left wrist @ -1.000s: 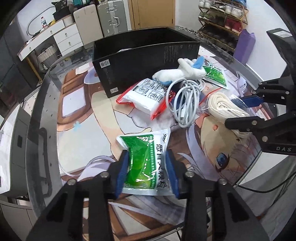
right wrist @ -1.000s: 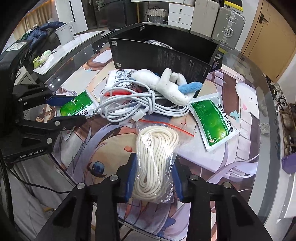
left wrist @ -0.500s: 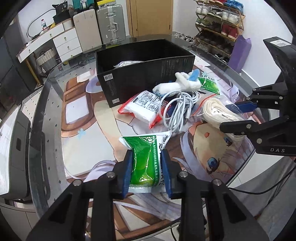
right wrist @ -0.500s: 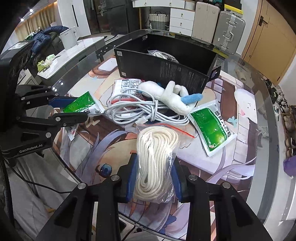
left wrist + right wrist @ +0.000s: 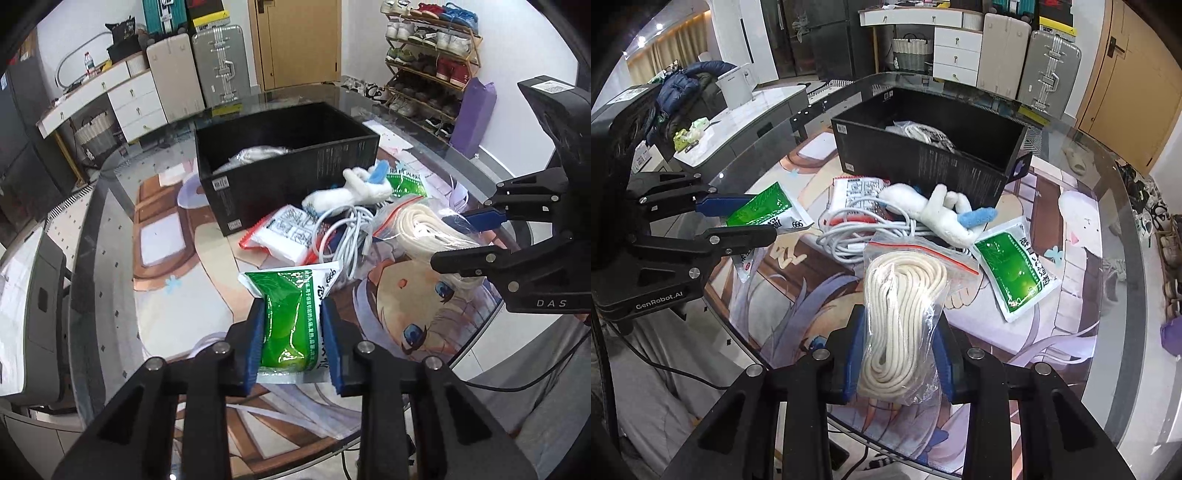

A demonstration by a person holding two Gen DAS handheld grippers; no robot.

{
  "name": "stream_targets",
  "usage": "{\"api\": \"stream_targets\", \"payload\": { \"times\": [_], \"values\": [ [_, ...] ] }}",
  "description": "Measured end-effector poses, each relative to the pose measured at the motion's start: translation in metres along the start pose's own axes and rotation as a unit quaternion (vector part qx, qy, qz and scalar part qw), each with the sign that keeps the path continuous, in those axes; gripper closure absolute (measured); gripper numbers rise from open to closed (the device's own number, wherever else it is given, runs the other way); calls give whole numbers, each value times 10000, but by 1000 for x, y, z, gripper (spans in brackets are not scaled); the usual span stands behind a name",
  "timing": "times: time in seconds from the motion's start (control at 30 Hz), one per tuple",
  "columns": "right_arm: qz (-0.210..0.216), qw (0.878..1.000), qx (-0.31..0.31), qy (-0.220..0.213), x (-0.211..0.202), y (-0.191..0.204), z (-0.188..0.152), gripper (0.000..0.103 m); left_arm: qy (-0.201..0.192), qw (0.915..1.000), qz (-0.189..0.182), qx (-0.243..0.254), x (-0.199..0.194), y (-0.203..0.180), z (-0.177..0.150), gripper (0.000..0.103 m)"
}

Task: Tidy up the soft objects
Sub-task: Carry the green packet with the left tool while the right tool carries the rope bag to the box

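Note:
My left gripper [image 5: 293,341] is shut on a green and white sachet [image 5: 291,317], lifted a little off the mat; from the right wrist view the same left gripper [image 5: 753,218] pinches that sachet [image 5: 764,212]. My right gripper [image 5: 899,349] is shut on a clear bag of coiled white rope [image 5: 905,306], which the left wrist view shows at the right as the rope bag [image 5: 428,229]. Behind them lie a white plush toy [image 5: 934,214], a white cable bundle [image 5: 860,232], a red-edged white packet [image 5: 855,188] and a second green sachet [image 5: 1015,266]. The black box [image 5: 923,155] stands beyond, holding a white bundle.
A printed mat [image 5: 1067,229] covers the round glass table [image 5: 1130,206]. Suitcases [image 5: 214,70] and white drawers [image 5: 122,96] stand behind the table. A shoe rack [image 5: 428,55] and a purple bag [image 5: 474,114] are at the far right. A jacket and white kettle [image 5: 737,86] sit on a side counter.
The left gripper has closed tighter on the green sachet and lifted it off the mat. The right gripper has kept its grip on the rope bag and raised it slightly.

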State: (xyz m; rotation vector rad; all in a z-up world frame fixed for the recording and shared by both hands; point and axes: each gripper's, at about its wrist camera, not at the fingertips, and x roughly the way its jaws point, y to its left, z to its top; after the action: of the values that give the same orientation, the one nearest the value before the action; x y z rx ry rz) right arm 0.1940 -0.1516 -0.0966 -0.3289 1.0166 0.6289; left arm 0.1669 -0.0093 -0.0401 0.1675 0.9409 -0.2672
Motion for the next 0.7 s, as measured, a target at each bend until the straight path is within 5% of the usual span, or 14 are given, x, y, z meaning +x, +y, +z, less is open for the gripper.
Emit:
{"api": "stream_targets", "payload": {
  "times": [0.7],
  "values": [
    [-1, 9965, 8, -837, -52, 6, 42, 69, -597, 9977, -56, -303, -25, 5, 38, 75]
  ]
}}
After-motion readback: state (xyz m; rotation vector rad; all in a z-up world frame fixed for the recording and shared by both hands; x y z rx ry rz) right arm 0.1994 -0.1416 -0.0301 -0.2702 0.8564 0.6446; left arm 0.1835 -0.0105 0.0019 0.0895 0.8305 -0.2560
